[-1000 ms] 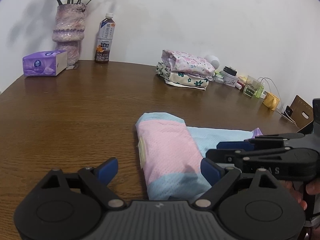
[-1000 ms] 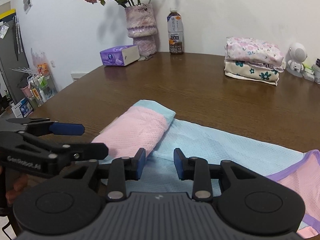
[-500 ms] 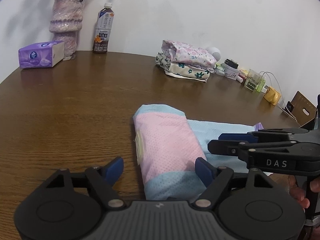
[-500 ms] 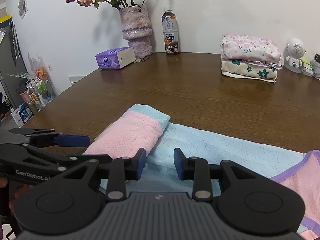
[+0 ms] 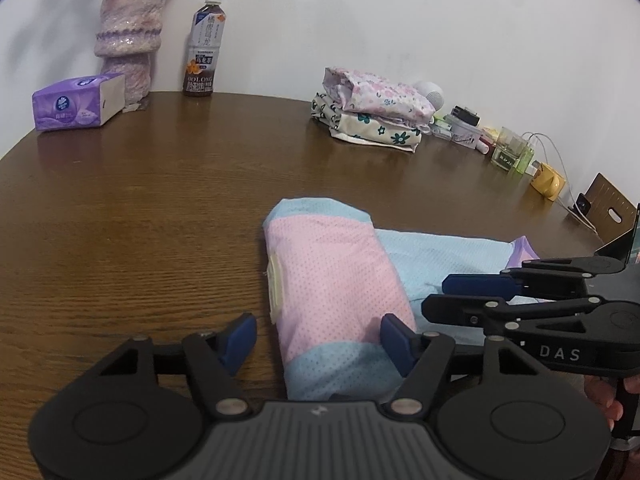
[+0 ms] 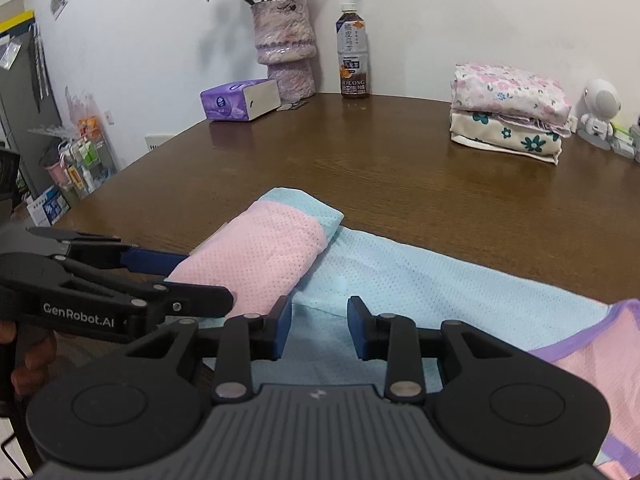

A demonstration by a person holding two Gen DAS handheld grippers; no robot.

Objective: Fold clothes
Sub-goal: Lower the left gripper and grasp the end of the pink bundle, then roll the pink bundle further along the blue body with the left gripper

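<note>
Left tongs closing round rolled garment, right pad touching; right tongs part-open, empty.

Rolled pink-and-blue mesh garment: its near end drops behind the left tool body; whether the closing blue pads touch the cloth cannot be told.
Flat light-blue mesh cloth: near edge covered by the right tool; its pink, purple-trimmed part runs off the right edge.
Flowers in the mottled purple vase: cut off by the top edge in the left wrist view.
Small clutter by the wall: too small to identify.
Person's hand: only fingertips show behind the right tool's handle.
Shelf items at far left: blurred, unreadable.
Brown wooden surface: near rim hidden.
</note>
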